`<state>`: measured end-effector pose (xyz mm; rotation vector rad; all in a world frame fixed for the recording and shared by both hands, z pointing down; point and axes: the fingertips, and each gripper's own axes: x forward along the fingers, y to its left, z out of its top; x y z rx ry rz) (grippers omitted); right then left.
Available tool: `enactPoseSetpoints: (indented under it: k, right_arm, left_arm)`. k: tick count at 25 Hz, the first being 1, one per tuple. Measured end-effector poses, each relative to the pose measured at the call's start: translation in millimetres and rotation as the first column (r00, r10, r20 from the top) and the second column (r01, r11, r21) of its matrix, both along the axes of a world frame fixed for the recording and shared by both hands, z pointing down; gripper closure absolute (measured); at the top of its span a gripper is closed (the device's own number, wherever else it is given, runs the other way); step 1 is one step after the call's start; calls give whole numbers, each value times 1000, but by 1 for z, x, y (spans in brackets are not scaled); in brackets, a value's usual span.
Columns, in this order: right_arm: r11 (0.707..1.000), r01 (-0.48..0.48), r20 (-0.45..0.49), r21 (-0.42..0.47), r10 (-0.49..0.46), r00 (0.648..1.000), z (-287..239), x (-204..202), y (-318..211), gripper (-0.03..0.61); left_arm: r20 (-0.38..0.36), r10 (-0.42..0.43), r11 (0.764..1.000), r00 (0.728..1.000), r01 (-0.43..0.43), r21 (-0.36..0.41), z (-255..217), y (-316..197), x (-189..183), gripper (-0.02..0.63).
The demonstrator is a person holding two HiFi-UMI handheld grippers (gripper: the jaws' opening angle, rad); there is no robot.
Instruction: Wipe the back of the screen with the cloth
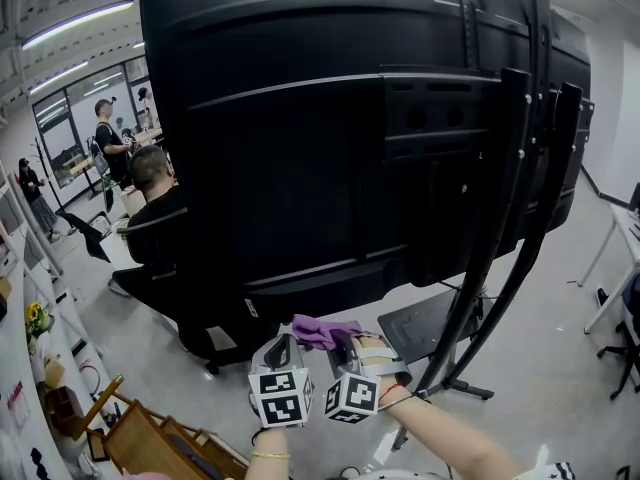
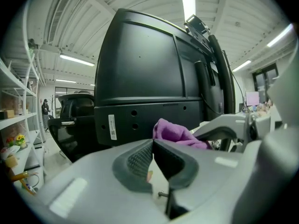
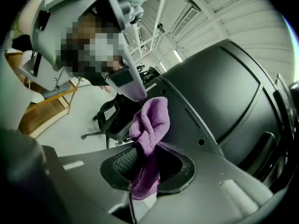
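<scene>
The large black back of the screen [image 1: 330, 138] on a wheeled stand fills the head view, and it also shows in the left gripper view [image 2: 145, 78] and the right gripper view [image 3: 224, 101]. A purple cloth [image 1: 322, 331] is pinched in my right gripper [image 1: 345, 340]; the cloth [image 3: 148, 134] sticks up between its shut jaws, just below the screen's bottom edge. My left gripper [image 1: 283, 346] sits beside it to the left, jaws shut with nothing between them [image 2: 153, 146]. The cloth [image 2: 175, 133] shows to its right.
The stand's black curved legs [image 1: 500, 258] and base plate [image 1: 420, 323] are to the right. A black office chair [image 1: 170, 268] with a seated person is behind the screen at left. Wooden furniture [image 1: 150, 443] stands at lower left, a white table [image 1: 625, 238] at far right.
</scene>
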<state>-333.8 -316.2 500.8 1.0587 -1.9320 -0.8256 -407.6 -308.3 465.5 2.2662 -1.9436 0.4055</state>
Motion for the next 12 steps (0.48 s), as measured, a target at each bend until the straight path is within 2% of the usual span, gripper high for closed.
enactPoseSetpoints:
  k: [3,6,8,12]
  right_arm:
    - [999,-34,132,-28,37,991,-9,17,6,508]
    - [993,-80,304,-82,101,947,-21,47,13,508]
    - [987,-99,433,-127,145,890,-31,75,18,508]
    - [977,-116,637,-176,203,744,-50,146,33,508]
  left_arm:
    - [8,30,1000,1000,-30,-1,-2,0,12,606]
    - [-13,77,997,997,-77,-4,-6,2,38,606]
    - [-26,114,993,993,-114,-1,-9,4,63,606]
    - [-37,187,982,982,-187,10,-18,10,126,606]
